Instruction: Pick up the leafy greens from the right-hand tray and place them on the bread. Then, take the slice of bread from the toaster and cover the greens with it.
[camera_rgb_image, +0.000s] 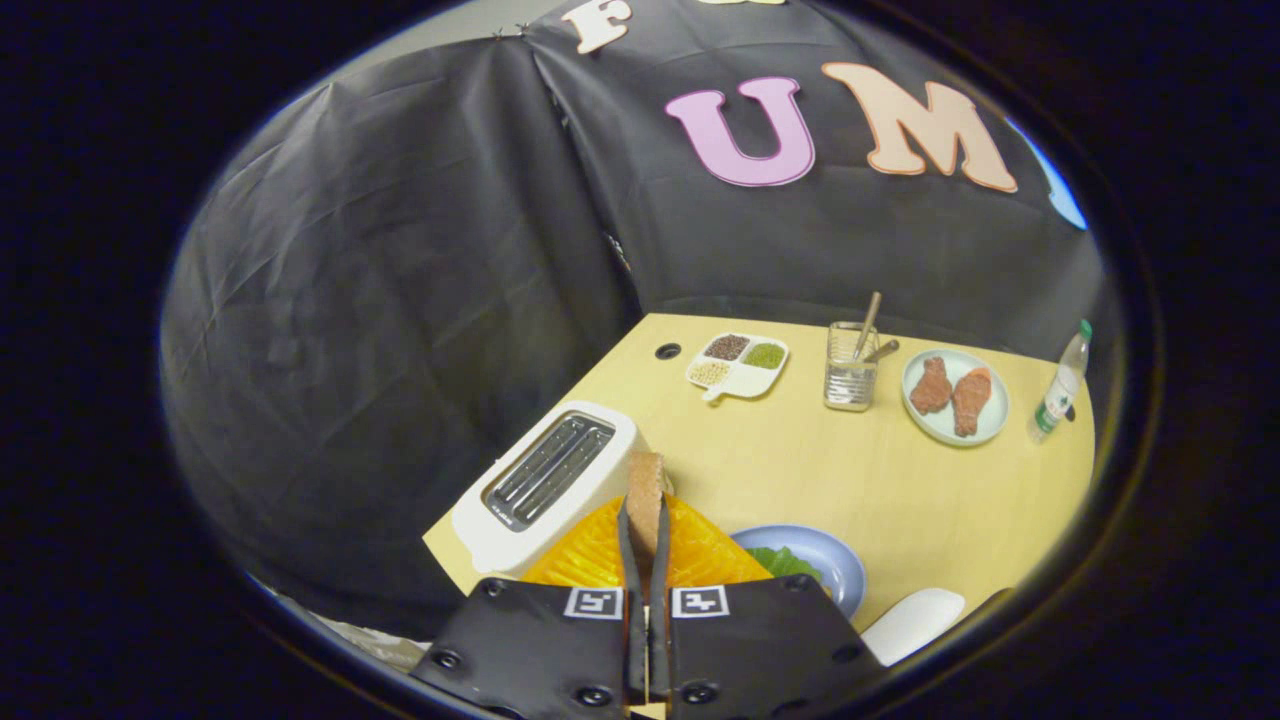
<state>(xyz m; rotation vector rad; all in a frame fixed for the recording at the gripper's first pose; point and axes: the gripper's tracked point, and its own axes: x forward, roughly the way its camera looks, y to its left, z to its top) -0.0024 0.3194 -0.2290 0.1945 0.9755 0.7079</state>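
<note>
The jaws of the gripper (646, 520) pinch the slice of bread (645, 490) on edge — lifted clear of the toaster (545, 480), ready to cover the leafy greens (782, 562) on the blue plate (835, 565).

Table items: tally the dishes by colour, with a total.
White: 2, the divided dish and the plate of drumsticks.
Blue: 1, the plate with leafy greens.
Orange: 1, the tray below the claw, which is shut on the bread slice.
Total: 4.

Drumstick plate (990, 428), utensil glass (850, 381), bottle (1062, 386), divided dish (738, 364).
</note>
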